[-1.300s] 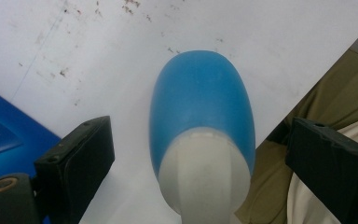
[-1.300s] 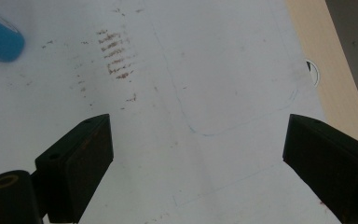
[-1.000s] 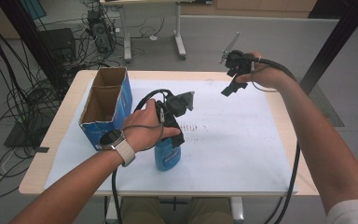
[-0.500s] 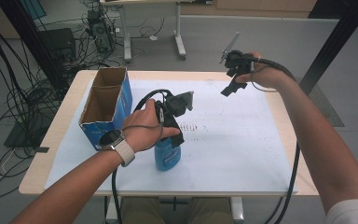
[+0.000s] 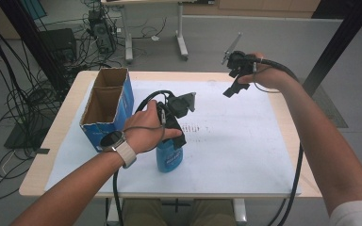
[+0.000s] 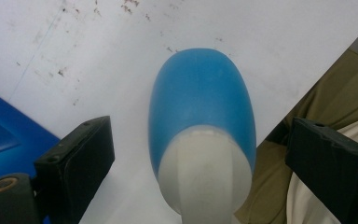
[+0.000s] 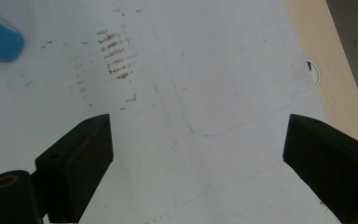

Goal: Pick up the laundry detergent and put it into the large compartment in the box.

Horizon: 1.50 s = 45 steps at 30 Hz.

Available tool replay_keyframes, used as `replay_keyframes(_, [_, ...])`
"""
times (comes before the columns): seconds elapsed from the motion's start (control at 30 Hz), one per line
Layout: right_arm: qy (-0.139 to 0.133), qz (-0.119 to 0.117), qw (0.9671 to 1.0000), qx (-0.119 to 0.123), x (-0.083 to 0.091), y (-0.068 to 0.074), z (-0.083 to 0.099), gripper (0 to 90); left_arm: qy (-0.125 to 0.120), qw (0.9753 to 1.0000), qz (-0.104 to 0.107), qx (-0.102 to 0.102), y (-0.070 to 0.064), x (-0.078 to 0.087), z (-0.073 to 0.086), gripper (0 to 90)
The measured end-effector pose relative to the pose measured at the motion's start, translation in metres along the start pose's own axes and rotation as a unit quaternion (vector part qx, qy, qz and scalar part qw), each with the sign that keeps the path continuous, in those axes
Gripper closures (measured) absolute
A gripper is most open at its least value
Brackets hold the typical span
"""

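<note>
— White paper sheet (image 5: 226, 155) covers the pale wooden worktop (image 5: 287, 101); grey floor, cables beyond.
— Blue plastic bottle (image 5: 168, 157) stands near the front edge, between the left tongs' (image 6: 198, 154) spread jaws. Right tongs (image 5: 231, 89), apart, hover over bare paper.

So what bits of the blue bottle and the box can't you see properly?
- Blue bottle: in the high view the person's left hand and the left gripper cover its top.
- Its label print: too small to read there.
- Bottle cap, left gripper view: cut off by the bottom edge.
- Cardboard box: its inside bottom is hidden by its walls.
</note>
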State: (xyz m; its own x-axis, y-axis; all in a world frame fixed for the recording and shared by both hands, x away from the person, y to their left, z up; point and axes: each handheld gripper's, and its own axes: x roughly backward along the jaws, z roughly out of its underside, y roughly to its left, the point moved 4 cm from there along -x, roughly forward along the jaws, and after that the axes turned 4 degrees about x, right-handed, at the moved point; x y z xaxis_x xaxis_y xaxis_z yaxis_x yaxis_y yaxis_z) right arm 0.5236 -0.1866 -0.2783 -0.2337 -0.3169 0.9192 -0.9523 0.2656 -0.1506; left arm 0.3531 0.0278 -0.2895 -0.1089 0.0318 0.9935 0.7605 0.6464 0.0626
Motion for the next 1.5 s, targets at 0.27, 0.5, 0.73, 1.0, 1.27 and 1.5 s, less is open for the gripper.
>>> replay_keyframes(0.27, [0.0, 0.0, 1.0, -0.001, -0.0002, 0.0002, -0.0004, 8.3, -0.001, 1.0, 0.001, -0.001, 0.0008, 0.0004, 0.0, 8.4])
replay_keyframes(0.5, [0.0, 0.0, 1.0, 0.0, -0.0004, 0.0001, -0.0005, 8.2, 0.0, 1.0, 0.001, 0.0, 0.0004, 0.0, 0.0001, 8.4])
replay_keyframes(0.73, [0.0, 0.0, 1.0, 0.0, -0.0006, 0.0002, -0.0005, 8.3, 0.0, 1.0, 0.001, 0.0, 0.0003, -0.0002, 0.0001, 8.4])
replay_keyframes(1.0, [0.001, 0.0, 1.0, -0.001, -0.0007, 0.0003, -0.0008, 8.3, 0.0, 1.0, 0.003, 0.001, 0.0002, -0.0008, 0.0003, 8.4])
replay_keyframes(1.27, [0.0, 0.0, 1.0, -0.001, -0.0001, 0.0002, -0.0005, 8.3, 0.001, 1.0, 0.002, 0.0, 0.0, -0.0021, 0.0002, 8.5])
replay_keyframes(1.5, [-0.001, 0.0, 1.0, -0.001, -0.001, 0.0006, -0.0002, 8.3, 0.0, 1.0, 0.002, 0.002, 0.0005, -0.0047, 0.0005, 8.4])
